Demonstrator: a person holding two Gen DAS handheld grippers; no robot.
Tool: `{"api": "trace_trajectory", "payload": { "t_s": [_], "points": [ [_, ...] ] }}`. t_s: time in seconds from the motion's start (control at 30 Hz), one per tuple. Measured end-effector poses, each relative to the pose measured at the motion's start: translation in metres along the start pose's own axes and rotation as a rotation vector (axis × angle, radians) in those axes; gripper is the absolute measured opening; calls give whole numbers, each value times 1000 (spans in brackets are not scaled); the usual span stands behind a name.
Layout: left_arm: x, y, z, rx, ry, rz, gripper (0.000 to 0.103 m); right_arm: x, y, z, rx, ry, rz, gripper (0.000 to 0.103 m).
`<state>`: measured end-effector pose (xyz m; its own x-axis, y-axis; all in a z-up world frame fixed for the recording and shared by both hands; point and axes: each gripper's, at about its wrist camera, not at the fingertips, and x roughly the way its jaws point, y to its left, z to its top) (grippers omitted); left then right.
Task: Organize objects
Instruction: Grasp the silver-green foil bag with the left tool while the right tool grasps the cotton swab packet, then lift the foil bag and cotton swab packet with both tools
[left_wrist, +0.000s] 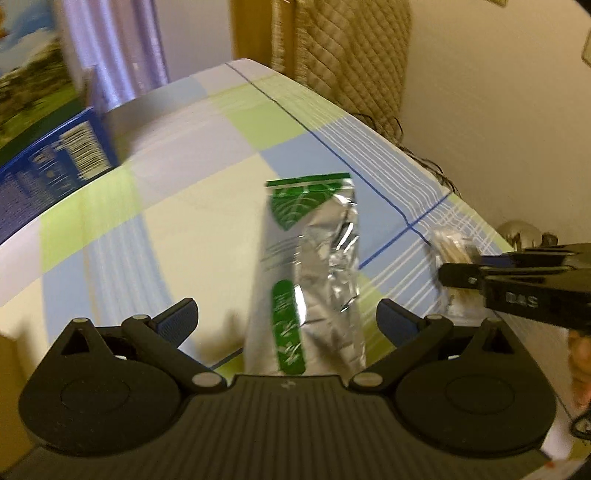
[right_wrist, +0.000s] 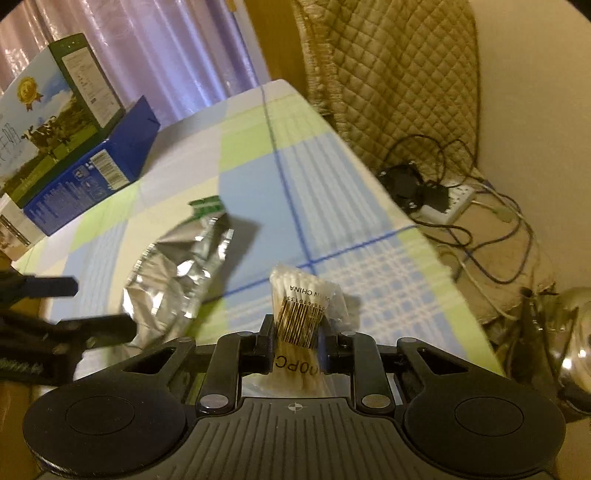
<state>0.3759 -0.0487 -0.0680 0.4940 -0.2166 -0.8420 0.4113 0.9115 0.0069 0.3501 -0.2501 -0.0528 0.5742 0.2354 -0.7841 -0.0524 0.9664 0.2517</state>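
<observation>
Right gripper (right_wrist: 295, 334) fingers clamped on the cotton swab pack (right_wrist: 301, 308), left gripper (left_wrist: 286, 323) fingers wide open and empty around the foil pouch (left_wrist: 310, 266) just left of the pack on the checked surface (left_wrist: 207, 155); close squarely mid-pouch, foil crumples.

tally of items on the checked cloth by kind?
Boxes: 2, a green box on a blue box
Foil pouches: 1, the silver-green pouch
Cotton swab packs: 1, in the right hand-held gripper
Total: 4

Foil pouch (left_wrist: 310, 273) lies on the table (left_wrist: 207, 155), boxes (right_wrist: 88, 162) behind-left.
</observation>
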Motion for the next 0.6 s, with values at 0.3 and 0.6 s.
{"api": "trace_trajectory", "payload": {
  "t_s": [0.3,0.6],
  "points": [
    [40,-14,11,32,53,11,86,-5,-1,-7,-20,9,10,18],
    [25,-3,-7,-61,83,7,46,2,9,-11,-86,32,38,18]
  ]
}}
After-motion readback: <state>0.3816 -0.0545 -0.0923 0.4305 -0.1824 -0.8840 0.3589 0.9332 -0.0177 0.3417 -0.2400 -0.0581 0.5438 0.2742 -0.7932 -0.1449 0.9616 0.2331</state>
